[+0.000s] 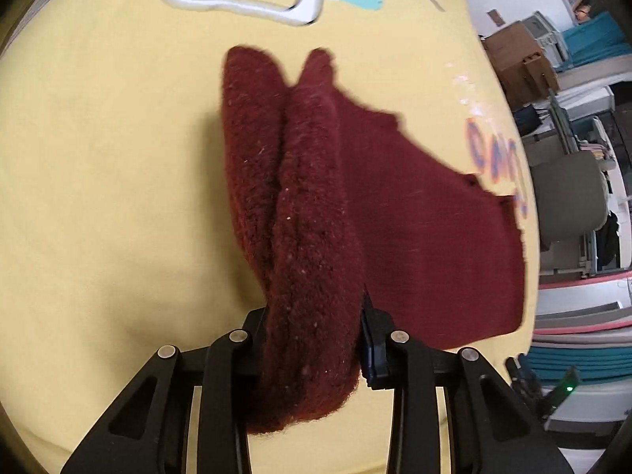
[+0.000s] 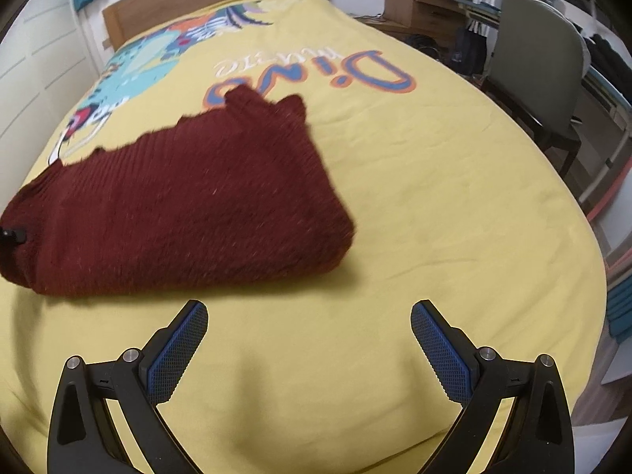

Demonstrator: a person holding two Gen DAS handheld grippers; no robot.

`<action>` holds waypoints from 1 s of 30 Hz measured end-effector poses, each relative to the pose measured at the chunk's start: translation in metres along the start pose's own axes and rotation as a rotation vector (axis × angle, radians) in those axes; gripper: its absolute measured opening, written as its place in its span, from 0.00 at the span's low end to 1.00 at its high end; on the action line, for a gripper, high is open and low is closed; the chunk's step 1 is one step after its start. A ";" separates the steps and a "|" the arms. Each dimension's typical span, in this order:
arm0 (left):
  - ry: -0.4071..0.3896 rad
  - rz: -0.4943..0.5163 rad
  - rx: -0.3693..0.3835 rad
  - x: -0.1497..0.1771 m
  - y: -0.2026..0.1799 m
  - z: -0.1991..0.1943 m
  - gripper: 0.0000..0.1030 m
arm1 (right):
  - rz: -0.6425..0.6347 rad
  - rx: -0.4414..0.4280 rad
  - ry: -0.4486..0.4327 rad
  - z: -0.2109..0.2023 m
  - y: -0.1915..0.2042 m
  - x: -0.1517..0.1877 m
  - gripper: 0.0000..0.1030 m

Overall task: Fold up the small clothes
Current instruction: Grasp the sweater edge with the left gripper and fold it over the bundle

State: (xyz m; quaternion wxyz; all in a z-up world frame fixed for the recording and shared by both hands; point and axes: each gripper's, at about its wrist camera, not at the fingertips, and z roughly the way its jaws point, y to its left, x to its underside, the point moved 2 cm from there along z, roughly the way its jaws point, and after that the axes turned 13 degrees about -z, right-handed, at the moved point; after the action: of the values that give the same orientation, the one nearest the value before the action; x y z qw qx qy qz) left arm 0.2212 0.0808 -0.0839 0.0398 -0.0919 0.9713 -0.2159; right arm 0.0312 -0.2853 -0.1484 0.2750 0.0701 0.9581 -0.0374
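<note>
Two tools over the bed. Left tool [image 1: 312, 339] clenched on a bunched fold of the maroon knit garment [image 1: 308, 205], lifting that edge; the rest trails right onto the yellow bedspread [image 1: 98, 197]. Right tool [image 2: 309, 349] released, blue pads [image 2: 177, 349] spread wide, nothing between them, garment just beyond its left finger.

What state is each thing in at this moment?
Sweater: dark red, partly folded on the bed, one thick edge gathered and pinched.
Left hand-held gripper: shut on the sweater's edge.
Right hand-held gripper: open, empty, over bare sheet.
Sheet: yellow, printed, spread flat.
Chair: upright beside the bed.
</note>
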 end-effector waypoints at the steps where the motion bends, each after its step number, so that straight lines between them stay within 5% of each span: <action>1: -0.001 0.010 0.004 -0.001 -0.009 -0.004 0.27 | 0.009 -0.006 -0.005 -0.001 -0.003 -0.001 1.00; 9: -0.003 0.158 0.057 0.008 -0.134 -0.010 0.25 | 0.083 -0.026 -0.069 -0.023 -0.043 -0.010 1.00; 17: 0.078 0.338 0.064 0.062 -0.266 0.070 0.25 | 0.134 0.033 -0.109 -0.045 -0.090 -0.017 1.00; 24: 0.087 0.419 -0.128 0.111 -0.288 0.157 0.25 | 0.184 0.061 -0.057 -0.041 -0.115 0.001 1.00; 30: 0.025 0.474 -0.209 0.124 -0.297 0.175 0.37 | 0.201 0.061 0.023 -0.022 -0.124 0.018 1.00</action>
State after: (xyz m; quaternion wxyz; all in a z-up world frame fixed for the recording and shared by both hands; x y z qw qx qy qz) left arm 0.1685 -0.2792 -0.1197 0.0673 0.1375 0.9831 -0.0999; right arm -0.0144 -0.4029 -0.1354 0.2643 0.1744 0.9478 -0.0379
